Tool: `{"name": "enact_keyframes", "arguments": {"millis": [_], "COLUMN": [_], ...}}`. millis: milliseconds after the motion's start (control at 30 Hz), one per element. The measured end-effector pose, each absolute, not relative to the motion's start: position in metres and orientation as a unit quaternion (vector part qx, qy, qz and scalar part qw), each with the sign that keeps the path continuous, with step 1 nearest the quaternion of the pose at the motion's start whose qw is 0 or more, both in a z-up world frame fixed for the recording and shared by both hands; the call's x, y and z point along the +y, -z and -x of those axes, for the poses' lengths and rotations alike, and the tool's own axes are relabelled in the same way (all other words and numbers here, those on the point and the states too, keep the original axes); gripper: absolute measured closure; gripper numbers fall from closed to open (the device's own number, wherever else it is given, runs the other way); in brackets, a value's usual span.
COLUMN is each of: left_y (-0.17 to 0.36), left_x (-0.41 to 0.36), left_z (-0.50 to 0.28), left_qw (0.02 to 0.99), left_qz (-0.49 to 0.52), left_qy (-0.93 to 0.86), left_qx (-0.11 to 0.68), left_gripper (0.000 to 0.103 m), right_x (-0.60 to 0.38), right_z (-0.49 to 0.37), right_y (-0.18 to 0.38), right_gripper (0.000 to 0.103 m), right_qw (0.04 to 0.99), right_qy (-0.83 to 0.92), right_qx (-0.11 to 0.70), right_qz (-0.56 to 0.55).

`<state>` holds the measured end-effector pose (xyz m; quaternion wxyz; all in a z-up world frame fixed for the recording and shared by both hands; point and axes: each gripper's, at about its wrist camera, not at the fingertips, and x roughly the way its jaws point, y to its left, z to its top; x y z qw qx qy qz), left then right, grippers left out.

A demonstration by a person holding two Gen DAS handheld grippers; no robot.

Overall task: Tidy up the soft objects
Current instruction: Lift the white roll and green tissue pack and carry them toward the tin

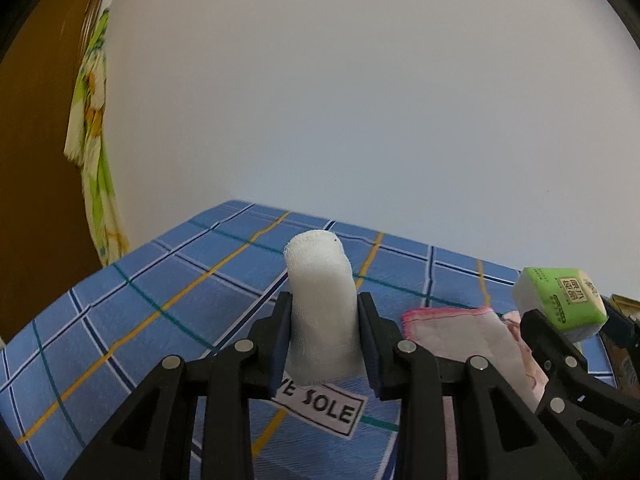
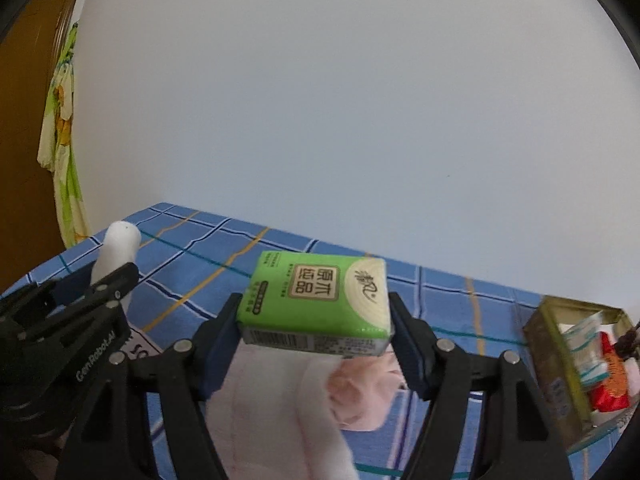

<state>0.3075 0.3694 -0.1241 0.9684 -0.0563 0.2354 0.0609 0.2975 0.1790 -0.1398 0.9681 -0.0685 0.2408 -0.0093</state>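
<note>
While both grippers hang above the blue plaid cloth [image 1: 132, 304], each carrying one soft item. Left gripper [image 1: 325, 340]: jaws drawn nearly together, pinching a white gauze roll [image 1: 322, 280] at its lower half, roll upright, top end free and well clear of the cloth. Gripped low and from both sides, probably so the soft roll stays standing and does not fold over. Right gripper [image 2: 316, 340]: jaws at a middling spread, pads pressed on the two short ends of a green tissue pack [image 2: 320, 300], pack lying flat and level between them, printed face up. Wide hold dictated by the pack's width; squeezing the ends rather than the faces likely keeps the wrapper from crumpling. Beneath and between the tools, on the cloth: a pink-edged white cloth [image 1: 452, 336] and a bundled pink towel [image 2: 360, 396], not yet picked up. At the right edge, an open tin box [image 2: 560, 368] already holding small packets, seemingly the collecting place. Judged stage: both items lifted, neither yet over the box; pack nearer to it than the roll.
</note>
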Motion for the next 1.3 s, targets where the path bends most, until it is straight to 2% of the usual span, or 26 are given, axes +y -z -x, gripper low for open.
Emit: {"name": "enact_keyframes", "arguments": {"millis": [333, 1300], "left_y": [0.119, 0.119], "left_x": [0.360, 0.310], "left_z": [-0.296, -0.268], "left_qw": [0.975, 0.979], "left_qz": [0.046, 0.025], "left_qy": [-0.053, -0.023], "left_qx": [0.209, 0.200], "left_gripper": [0.068, 0.068], "right_x": [0.160, 0.114], "right_z": [-0.275, -0.238], "right_y": [0.138, 0.131], "right_gripper": [0.033, 0.033], "right_qw": [0.971, 0.976], "right_qy": [0.029, 0.038], "right_qx": [0.224, 0.207], "right_qz": [0.073, 0.053]}}
